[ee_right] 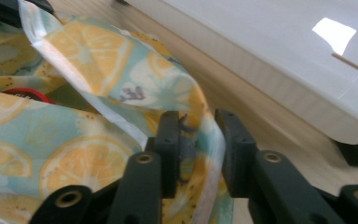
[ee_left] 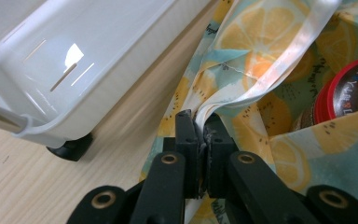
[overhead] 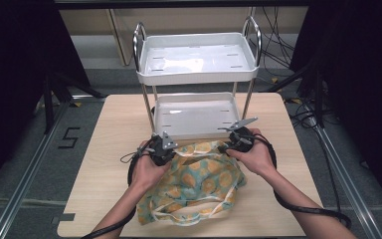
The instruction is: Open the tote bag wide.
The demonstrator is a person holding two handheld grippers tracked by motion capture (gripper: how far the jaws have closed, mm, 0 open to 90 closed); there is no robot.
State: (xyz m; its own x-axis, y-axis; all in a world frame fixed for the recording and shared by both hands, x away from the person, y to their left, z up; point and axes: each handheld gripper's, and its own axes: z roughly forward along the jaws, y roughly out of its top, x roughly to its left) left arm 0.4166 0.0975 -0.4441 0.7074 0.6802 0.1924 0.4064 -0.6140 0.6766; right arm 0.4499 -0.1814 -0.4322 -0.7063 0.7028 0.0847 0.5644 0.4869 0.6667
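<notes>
- The left gripper [ee_left: 204,140] is clamped on the rim of the lemon-print bag [overhead: 199,179], which lies on the table [overhead: 99,164] just before the cart.
- The right gripper [ee_right: 196,140] stands parted, with the bag's edge loose between its jaws.
- A red-lidded jar [ee_left: 349,95] sits inside the bag.
- The white cart [overhead: 196,117] stands just beyond both hands.

We find bare table [overhead: 104,164] left and right of the bag [overhead: 199,184]; the white cart [overhead: 196,117] blocks the far side.
</notes>
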